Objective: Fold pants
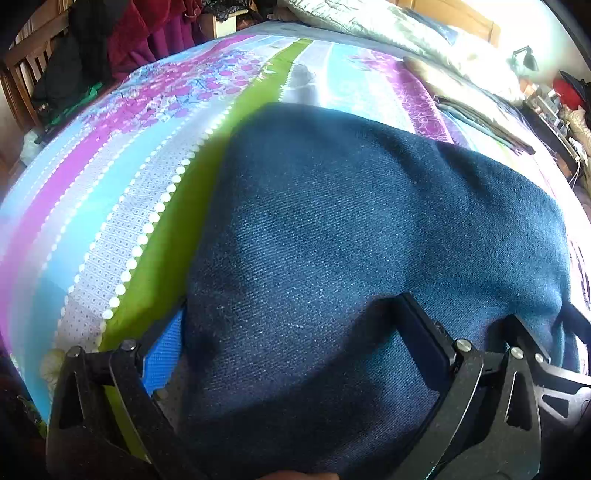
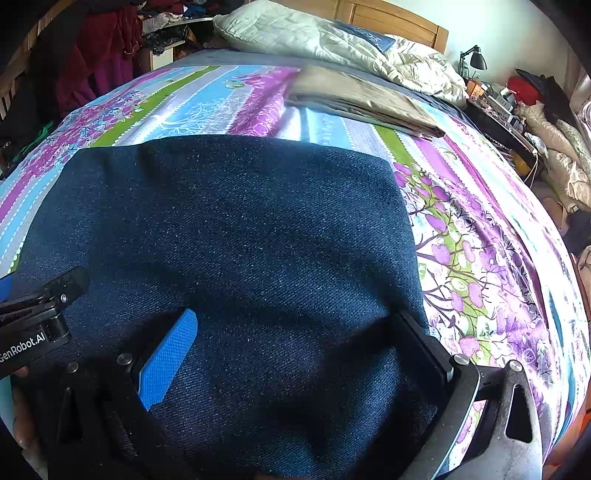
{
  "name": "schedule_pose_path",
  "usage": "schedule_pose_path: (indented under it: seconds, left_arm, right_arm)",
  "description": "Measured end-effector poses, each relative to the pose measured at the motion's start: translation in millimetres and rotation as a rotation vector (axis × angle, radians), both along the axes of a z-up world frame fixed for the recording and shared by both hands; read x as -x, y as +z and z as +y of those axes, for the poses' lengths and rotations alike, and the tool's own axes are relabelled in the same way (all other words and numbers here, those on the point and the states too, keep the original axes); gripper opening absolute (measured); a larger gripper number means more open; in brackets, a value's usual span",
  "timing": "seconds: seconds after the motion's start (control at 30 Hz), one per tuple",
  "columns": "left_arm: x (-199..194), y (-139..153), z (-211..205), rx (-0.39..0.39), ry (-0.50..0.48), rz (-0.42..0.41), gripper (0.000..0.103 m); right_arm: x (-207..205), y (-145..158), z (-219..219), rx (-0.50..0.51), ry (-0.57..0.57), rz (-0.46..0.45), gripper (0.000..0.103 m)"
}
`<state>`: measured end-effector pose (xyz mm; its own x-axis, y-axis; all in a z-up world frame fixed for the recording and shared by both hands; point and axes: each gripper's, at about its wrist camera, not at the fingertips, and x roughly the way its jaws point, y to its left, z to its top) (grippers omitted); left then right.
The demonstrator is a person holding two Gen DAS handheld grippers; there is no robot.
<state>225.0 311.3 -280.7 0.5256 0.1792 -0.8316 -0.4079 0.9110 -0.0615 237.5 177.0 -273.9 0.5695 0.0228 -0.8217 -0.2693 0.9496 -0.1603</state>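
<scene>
Pants [image 2: 229, 236]: I'm seeing them stretching toward 12 o'clock on the bed [image 2: 480, 240].
Left tongs [image 1: 291, 354]: gaping apart, straddling denim.
Right tongs [image 2: 295, 350]: likewise apart, equally near.

Sunlit striped floral bedspread [image 2: 192, 107], wooden headboard [image 2: 391, 18] far, black desk lamp [image 2: 474, 59] against right wall.

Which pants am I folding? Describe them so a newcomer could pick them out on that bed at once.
Start at the bed's striped floral sheet. The pants are the dark blue denim slab lying flat on its near half, between both open grippers, left and right. Unlike the tan folded cloth farther up by the pale quilt, they are dark and coarse-woven.
</scene>
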Motion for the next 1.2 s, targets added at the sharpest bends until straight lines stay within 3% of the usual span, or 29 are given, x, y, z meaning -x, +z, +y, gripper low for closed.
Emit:
schedule_pose_path:
  seconds: [0.13,0.23,0.33,0.43,0.57,0.63,0.7,0.8,0.93,1.07,1.2]
  left_arm:
    - [-1,1,1,-0.017,-0.001,-0.005,0.103]
    - [1,5,1,-0.023,-0.002,0.004,0.103]
    - [29,23,-10,-0.030,-0.035,-0.037,0.096]
    - [69,33,-22,-0.009,-0.048,-0.082,0.097]
    - [102,10,-30,0.022,-0.025,-0.015,0.103]
    - [113,-1,-23,0.092,0.008,-0.069,0.103]
    - [108,-2,-15,0.138,0.041,-0.064,0.103]
    - [94,2,-24,0.055,0.032,-0.038,0.103]
    - [93,-1,-22,0.060,0.032,-0.039,0.103]
    - [99,1,-26,0.016,0.024,-0.072,0.103]
    - [103,16,-37,-0.004,-0.021,-0.118,0.097]
  right_arm:
    - [9,0,1,0.002,0.001,-0.009,0.103]
    - [15,5,-1,0.002,0.030,0.033,0.103]
    - [32,17,-9,-0.036,0.070,0.088,0.094]
    - [59,23,-20,-0.050,0.057,0.136,0.094]
    - [98,24,-21,-0.021,0.077,0.088,0.100]
    - [103,19,-15,0.024,0.088,0.056,0.102]
    - [98,17,-17,0.003,0.077,0.084,0.103]
    - [93,17,-19,-0.011,0.078,0.110,0.103]
    - [97,16,-20,-0.011,0.086,0.081,0.103]
    - [100,20,-20,-0.006,0.089,0.065,0.102]
    - [104,34,-29,-0.023,0.052,0.052,0.097]
